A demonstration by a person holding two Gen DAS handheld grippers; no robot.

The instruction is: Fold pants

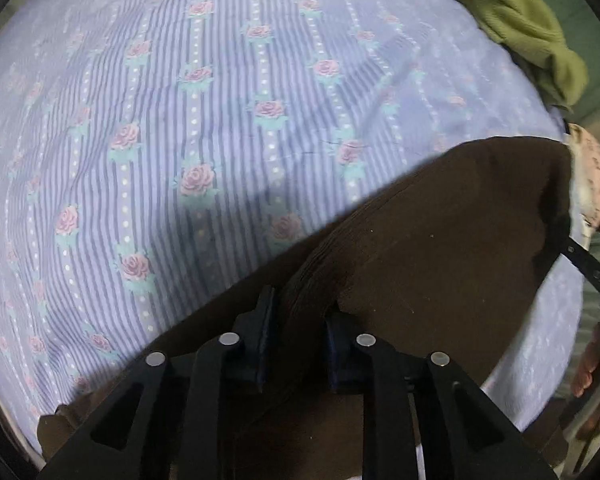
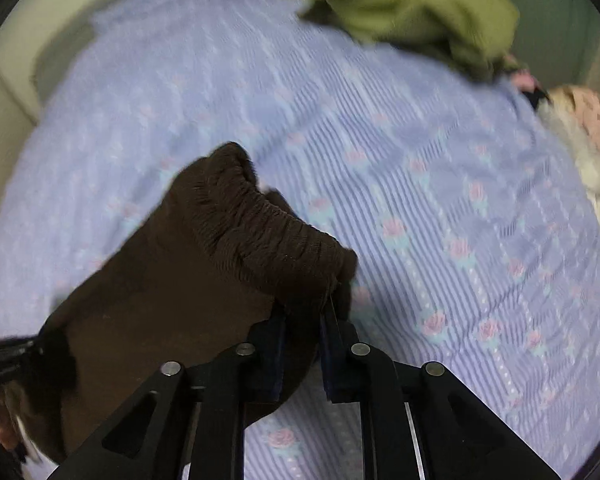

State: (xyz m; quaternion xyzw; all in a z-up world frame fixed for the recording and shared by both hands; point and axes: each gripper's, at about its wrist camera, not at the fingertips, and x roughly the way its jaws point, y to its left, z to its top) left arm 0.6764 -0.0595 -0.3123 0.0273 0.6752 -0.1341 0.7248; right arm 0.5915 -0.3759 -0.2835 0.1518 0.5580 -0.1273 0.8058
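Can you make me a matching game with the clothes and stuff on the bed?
Things:
1. pants
2. bedsheet
3. green cloth
4. right gripper

Descriptions:
A. crumpled at the far edge of the bed
B. lilac stripes with pink roses
C. dark brown, held up at both ends
D. pinching the ribbed waistband

Pairs: 1-C, 2-B, 3-A, 4-D

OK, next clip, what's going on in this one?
A person with a handheld gripper in each hand is working on a pair of dark brown pants over a bed covered by a lilac striped sheet with roses. The left gripper is clamped on a fold of the brown fabric. The right gripper pinches the gathered elastic waistband, which is bunched and lifted. The pants are not yet a flat, finished fold. A green garment lies crumpled at the far edge.
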